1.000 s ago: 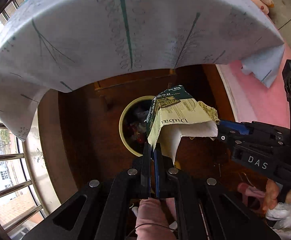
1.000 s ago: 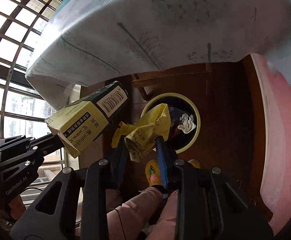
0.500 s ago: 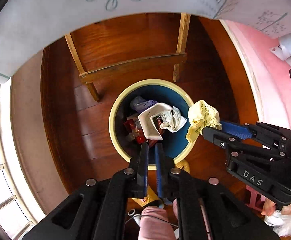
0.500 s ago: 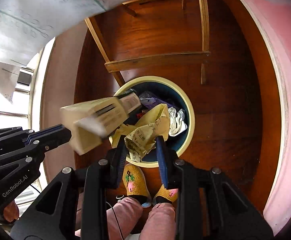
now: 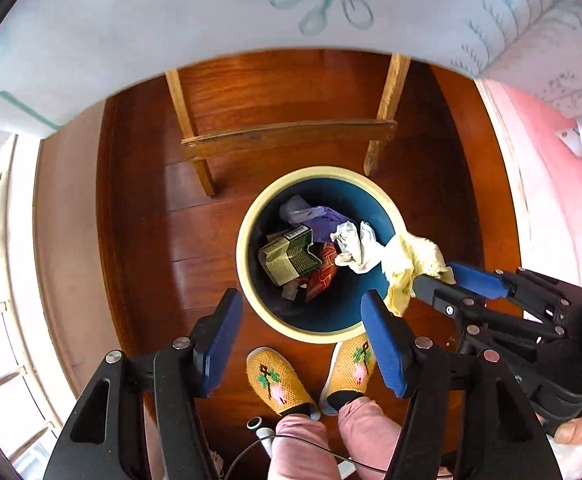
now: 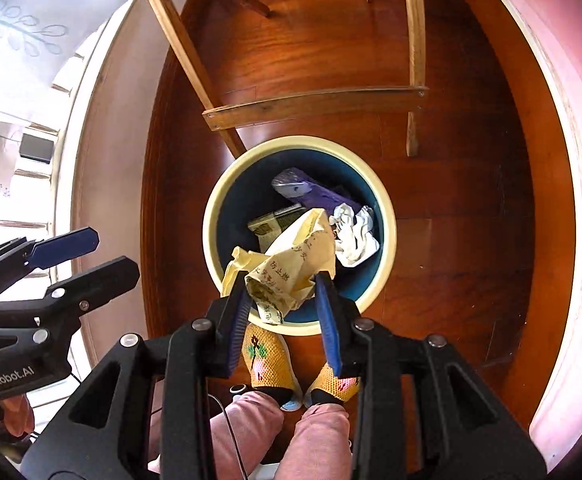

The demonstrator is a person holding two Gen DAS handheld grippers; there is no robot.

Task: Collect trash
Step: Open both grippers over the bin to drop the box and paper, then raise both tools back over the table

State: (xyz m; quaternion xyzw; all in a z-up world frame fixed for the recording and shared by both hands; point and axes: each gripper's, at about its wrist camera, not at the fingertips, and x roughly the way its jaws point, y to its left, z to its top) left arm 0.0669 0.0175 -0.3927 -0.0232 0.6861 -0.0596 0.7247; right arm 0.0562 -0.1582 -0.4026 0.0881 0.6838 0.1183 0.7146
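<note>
I have both tools hanging over the waste bin (image 5: 247, 216) on the wooden floor, just ahead of my slippers (image 5: 279, 384). My left tool (image 5: 299, 320) is spreading, its blue pads wide apart with nothing between them; the green-and-cream carton (image 5: 289, 258) lies down in the bin among a purple wrapper (image 6: 311, 192) and a crumpled white tissue (image 6: 355, 240).

My right tool (image 6: 281, 300) is the one that matters now. It pinches the crumpled yellow paper (image 6: 291, 264) by its lower end, and the jaws are beginning to open while the paper sits between them. The paper stretches from the pads up and away over the near rim, so most of it overhangs the bin's mouth, yet the pinched end sits right above the rim itself. I judge the drop turns on that: a little further toward the bin's middle and it should fall inside, not catch on the edge.
</note>
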